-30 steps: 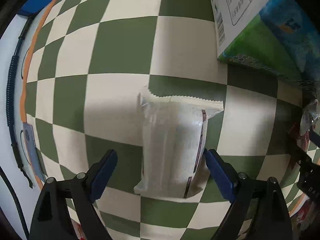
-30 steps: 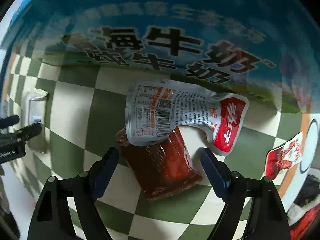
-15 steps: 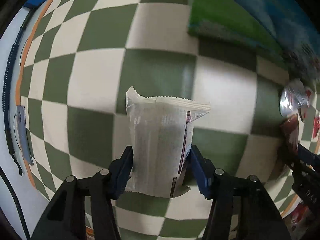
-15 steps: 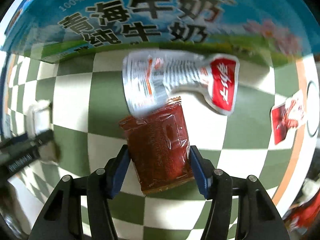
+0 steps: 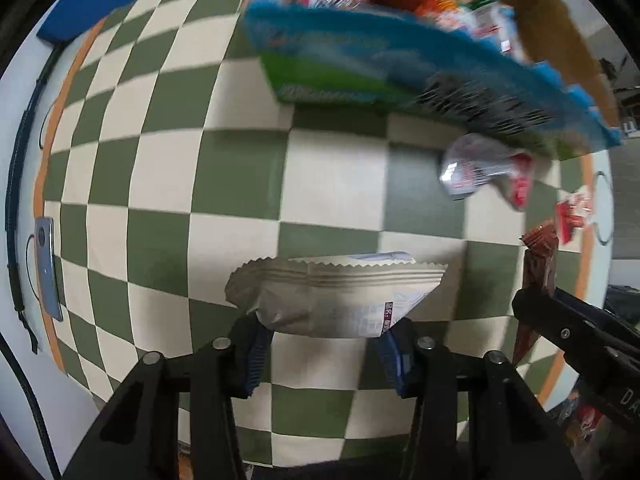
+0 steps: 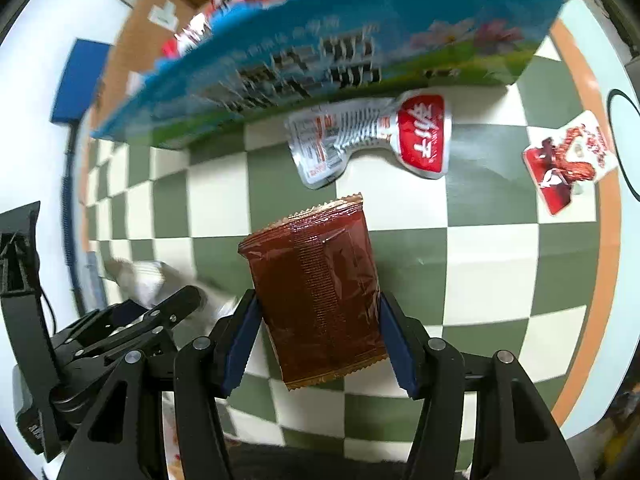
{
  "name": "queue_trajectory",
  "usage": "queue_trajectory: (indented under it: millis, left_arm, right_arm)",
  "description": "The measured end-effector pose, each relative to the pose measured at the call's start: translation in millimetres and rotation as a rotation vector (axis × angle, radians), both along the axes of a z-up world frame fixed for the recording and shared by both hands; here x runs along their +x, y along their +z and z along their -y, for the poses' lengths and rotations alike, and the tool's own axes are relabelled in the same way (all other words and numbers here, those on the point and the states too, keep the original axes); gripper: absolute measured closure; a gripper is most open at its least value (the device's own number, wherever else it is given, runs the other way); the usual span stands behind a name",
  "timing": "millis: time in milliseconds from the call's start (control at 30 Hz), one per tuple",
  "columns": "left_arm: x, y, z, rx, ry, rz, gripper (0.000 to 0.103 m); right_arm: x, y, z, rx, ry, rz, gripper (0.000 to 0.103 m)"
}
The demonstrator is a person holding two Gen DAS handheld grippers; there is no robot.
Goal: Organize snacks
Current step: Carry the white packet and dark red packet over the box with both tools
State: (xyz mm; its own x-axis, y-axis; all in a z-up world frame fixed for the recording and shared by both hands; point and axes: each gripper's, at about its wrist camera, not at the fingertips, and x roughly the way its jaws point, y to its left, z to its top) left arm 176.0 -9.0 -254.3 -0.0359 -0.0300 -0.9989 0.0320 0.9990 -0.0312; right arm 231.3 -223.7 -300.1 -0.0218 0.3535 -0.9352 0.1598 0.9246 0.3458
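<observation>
Snacks half sorted: left gripper (image 5: 326, 346) clamps a white packet (image 5: 336, 292), right gripper (image 6: 320, 344) a brown pouch (image 6: 316, 292); ahead, two packets (image 6: 368, 140) remain beside the filled box (image 5: 560, 20).

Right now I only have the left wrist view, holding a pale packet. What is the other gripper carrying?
Observer: The right gripper is clamped on a dark red packet, its blue pads pressing both sides.
Operator: Is that packet off the cloth?
Observer: It looks lifted; the checkered cloth shows past its top edge, below the silver and red pouch.
Operator: My view blurs that pouch. Anything else lying nearby?
Observer: Yes, a small red and white sachet lies flat near the cloth's orange border, apart from the pouch.
Operator: And the box?
Observer: The blue and green carton stands just behind the pouch, with more packets showing above its top edge.
</observation>
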Motion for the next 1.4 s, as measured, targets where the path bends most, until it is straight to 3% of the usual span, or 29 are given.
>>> queue_trajectory:
  millis: [100,167,267,367,533,667,767,933,1100,1400]
  left_arm:
    - [-3.1,2.3,5.3,0.000,-0.024,0.000,0.058]
    - [9.3,-5.6,10.6,-0.045,-0.005,-0.048,0.058]
    - [17.9,-21.3,-14.0,-0.123,0.068,-0.113,0.058]
    - [22.0,-39.6,-33.3,-0.136,0.105,-0.149,0.057]
    - [38.2,-61.7,-32.2,-0.103,0.120,-0.193,0.057]
    - [46.1,-81.4,-17.9,-0.039,0.053,-0.207,0.051]
    - [46.2,-84.2,-10.2,0.006,0.020,-0.185,0.053]
    - [41.6,-74.2,-1.9,0.031,0.000,-0.134,0.059]
    - [32.5,-48.2,-2.6,-0.006,0.016,-0.099,0.059]
    - [28.3,50.9,13.0,-0.059,-0.042,0.066,0.060]
  right_arm:
    - [-1.5,23.7,7.2,0.005,-0.007,0.032,0.041]
    - [-1.3,31.1,13.1,-0.004,-0.010,0.038,0.041]
    - [-3.2,28.2,22.2,-0.005,-0.029,0.026,0.041]
    - [-7.2,19.4,21.2,-0.003,-0.047,0.019,0.041]
    - [-8.7,4.5,19.6,0.003,-0.065,0.009,0.042]
    - [-8.5,1.9,19.0,-0.002,-0.065,0.007,0.041]
    - [-8.4,1.8,18.2,-0.009,-0.062,0.007,0.041]
    - [-6.4,5.3,17.3,-0.013,-0.064,0.018,0.041]
    - [-6.8,16.0,20.3,-0.003,-0.073,0.039,0.041]
    - [-6.3,50.9,25.6,0.037,-0.079,0.094,0.041]
